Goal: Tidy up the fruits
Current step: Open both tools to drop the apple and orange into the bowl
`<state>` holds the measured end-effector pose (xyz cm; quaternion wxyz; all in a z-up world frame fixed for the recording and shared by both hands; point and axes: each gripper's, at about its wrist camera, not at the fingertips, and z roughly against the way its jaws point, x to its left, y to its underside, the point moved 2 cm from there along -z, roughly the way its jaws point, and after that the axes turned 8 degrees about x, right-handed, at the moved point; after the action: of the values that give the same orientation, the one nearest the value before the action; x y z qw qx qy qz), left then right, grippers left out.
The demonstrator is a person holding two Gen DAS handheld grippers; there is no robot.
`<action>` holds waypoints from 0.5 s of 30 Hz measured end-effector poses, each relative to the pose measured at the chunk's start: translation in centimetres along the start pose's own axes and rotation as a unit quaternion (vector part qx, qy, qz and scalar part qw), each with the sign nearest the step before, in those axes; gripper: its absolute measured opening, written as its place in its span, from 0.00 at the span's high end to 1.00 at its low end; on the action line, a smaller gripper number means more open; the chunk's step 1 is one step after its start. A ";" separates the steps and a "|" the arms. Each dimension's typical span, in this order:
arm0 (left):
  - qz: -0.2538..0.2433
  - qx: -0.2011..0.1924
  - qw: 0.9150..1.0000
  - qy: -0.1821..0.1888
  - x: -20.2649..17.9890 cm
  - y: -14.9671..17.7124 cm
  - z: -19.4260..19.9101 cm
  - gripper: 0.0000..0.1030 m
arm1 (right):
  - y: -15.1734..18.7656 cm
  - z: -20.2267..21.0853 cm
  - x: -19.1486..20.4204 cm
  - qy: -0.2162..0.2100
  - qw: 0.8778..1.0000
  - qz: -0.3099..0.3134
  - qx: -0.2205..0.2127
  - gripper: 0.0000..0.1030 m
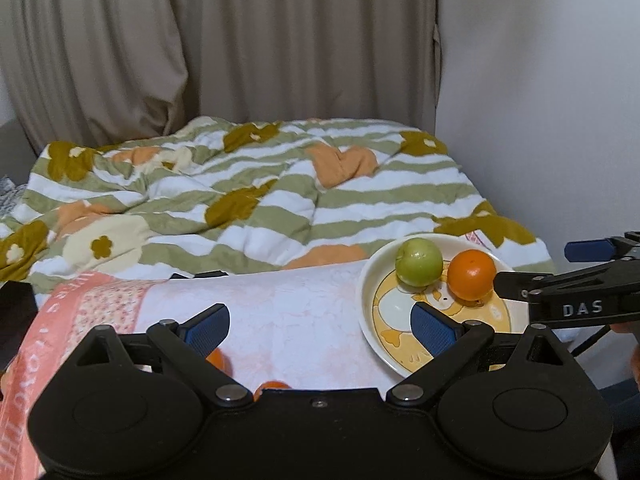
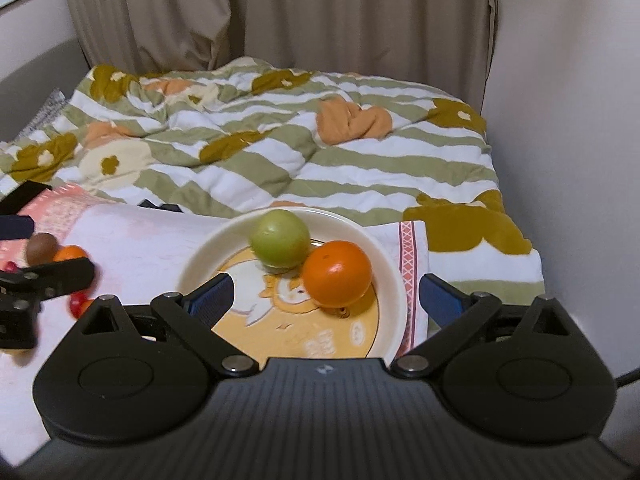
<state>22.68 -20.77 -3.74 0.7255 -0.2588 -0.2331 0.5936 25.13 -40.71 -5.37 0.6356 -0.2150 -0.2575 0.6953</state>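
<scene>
Hovering over plate [image 2: 390, 264]: right tool [image 2: 326, 294] tilted down, jaws apart, empty; left tool [image 1: 320, 322] likewise.

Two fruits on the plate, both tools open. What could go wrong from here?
1. The green fruit and orange sit loose and touching on the plate; a nudge could roll them.
2. The plate rests on a cloth over bedding, likely unstable.
3. Remaining small fruits lie beside the left tool, easy to knock.
</scene>
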 end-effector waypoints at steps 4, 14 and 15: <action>0.021 -0.015 1.000 -0.008 0.5 1.5 2.8 0.04 | 0.8 2.9 1.0 -0.011 1.000 0.003 -0.007 0.00; 0.057 -0.038 0.997 -0.045 3.7 5.7 9.7 0.04 | 3.7 8.5 4.9 -0.032 0.999 0.017 -0.019 0.00; 0.060 -0.038 0.996 -0.050 4.3 6.2 10.2 0.04 | 4.1 8.9 5.6 -0.035 0.999 0.017 -0.018 0.00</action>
<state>12.33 -14.56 0.12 0.6655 -0.2698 -0.2751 0.6393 15.81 -36.19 -0.89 0.6101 -0.2067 -0.2886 0.7084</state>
